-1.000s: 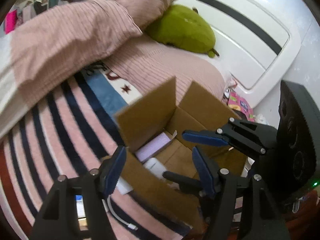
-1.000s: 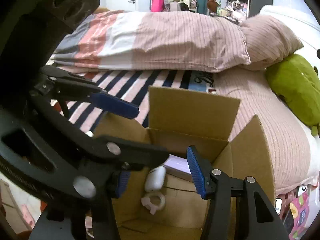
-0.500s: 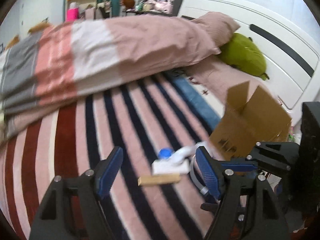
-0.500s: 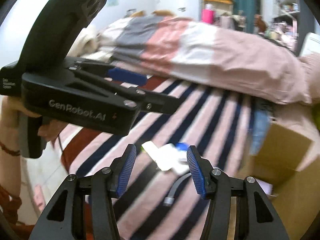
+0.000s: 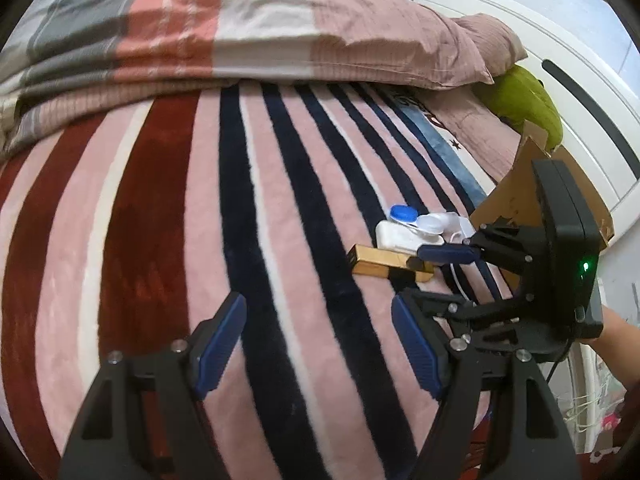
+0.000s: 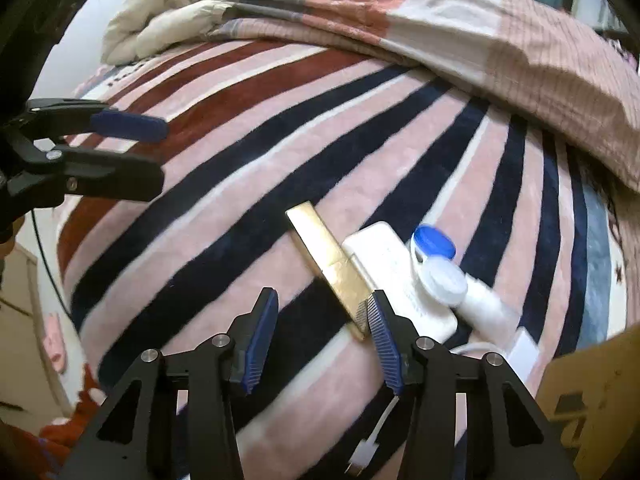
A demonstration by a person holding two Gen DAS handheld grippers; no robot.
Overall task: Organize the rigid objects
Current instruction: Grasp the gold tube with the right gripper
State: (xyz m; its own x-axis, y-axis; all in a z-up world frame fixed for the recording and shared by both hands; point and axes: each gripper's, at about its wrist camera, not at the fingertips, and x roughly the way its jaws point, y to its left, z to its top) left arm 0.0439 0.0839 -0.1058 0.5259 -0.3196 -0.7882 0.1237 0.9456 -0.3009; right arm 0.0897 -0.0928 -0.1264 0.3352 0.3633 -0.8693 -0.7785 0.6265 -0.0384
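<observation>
Having left the cardboard box (image 6: pixel 592 396), right tool (image 6: pixel 324 332) closing emptily beside gold bar (image 6: pixel 328 268), left tool (image 5: pixel 316 344) wide.

Both views have been swung off the open brown cardboard box (image 5: pixel 516 196), now at three o'clock. The right gripper (image 6: pixel 324 330), jaws closing on nothing, has been brought beside the flat gold rectangular box (image 6: pixel 326 264).

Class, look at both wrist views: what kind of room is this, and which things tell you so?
Most likely a bedroom: a striped blanket spread over a bed, a folded duvet with a pillow behind it, and a white headboard.
</observation>
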